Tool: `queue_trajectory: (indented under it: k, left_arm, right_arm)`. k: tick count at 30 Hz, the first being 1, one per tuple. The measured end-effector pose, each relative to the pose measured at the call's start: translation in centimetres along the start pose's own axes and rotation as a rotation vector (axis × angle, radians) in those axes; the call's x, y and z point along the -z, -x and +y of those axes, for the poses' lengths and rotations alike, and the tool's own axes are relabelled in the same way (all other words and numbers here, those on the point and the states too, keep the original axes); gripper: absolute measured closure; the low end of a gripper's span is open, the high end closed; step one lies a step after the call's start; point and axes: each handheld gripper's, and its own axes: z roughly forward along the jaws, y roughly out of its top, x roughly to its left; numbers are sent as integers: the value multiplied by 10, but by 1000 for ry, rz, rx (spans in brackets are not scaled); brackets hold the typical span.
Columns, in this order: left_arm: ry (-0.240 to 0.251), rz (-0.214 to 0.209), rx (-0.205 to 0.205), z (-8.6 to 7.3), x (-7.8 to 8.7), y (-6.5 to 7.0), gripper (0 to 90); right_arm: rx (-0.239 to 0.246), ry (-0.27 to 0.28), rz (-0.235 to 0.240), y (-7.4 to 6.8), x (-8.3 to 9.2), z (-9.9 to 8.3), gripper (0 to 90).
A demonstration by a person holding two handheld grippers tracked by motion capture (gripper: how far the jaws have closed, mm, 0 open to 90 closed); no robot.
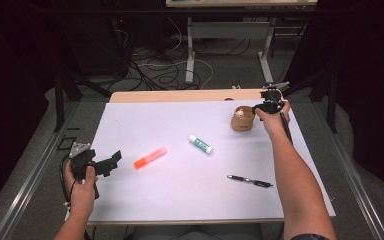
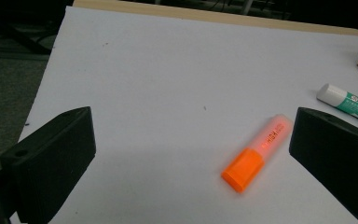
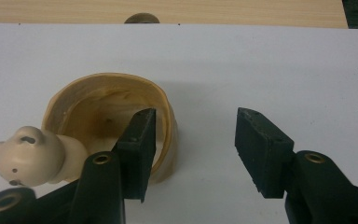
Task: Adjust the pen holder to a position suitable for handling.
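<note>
A light wooden cup (image 1: 242, 120) with a small cream bear figure (image 3: 25, 156) at its rim stands at the far right of the white tabletop (image 1: 180, 200). My right gripper (image 1: 256, 108) is open at the cup (image 3: 98, 93). In the right gripper view (image 3: 196, 123), one jaw is inside the rim and the other outside, with the cup wall between them and untouched. My left gripper (image 1: 111, 164) hovers open at the near left. An orange highlighter (image 2: 256, 154) lies on the table ahead of the left gripper (image 2: 193, 121), close to one jaw.
A white and green glue stick (image 1: 200, 144) lies mid-table, right of the highlighter (image 1: 150, 157). A dark pen (image 1: 250, 181) rests near the front right. A wooden strip (image 1: 180, 95) runs along the table's far edge, with cables on the floor beyond.
</note>
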Motion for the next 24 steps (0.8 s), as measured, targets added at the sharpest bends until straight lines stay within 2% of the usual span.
queue_trajectory:
  k: [6, 13, 16, 18, 19, 20, 21, 24]
  left_arm:
    - [5, -11, 9, 0, 1, 0, 4]
    - [-1, -12, 9, 0, 2, 0, 4]
    - [7, -16, 15, 0, 2, 0, 4]
    - [10, -24, 28, 0, 3, 0, 4]
    - [10, -26, 28, 0, 3, 0, 4]
    - [10, -26, 28, 0, 3, 0, 4]
    - [9, -27, 28, 0, 3, 0, 4]
    - [4, -30, 28, 0, 2, 0, 4]
  right_arm:
    - [15, -5, 2, -4, -7, -1, 531]
    - [0, -13, 17, -6, -15, -1, 580]
    - [19, -10, 18, -5, -18, -1, 587]
    - [20, -13, 29, -6, -23, -1, 616]
    - [36, -6, 29, -5, -25, -1, 625]
    - [17, -15, 34, -7, -26, -1, 638]
    - [26, -12, 43, -7, -27, -1, 663]
    - [34, -13, 37, -10, -30, -2, 711]
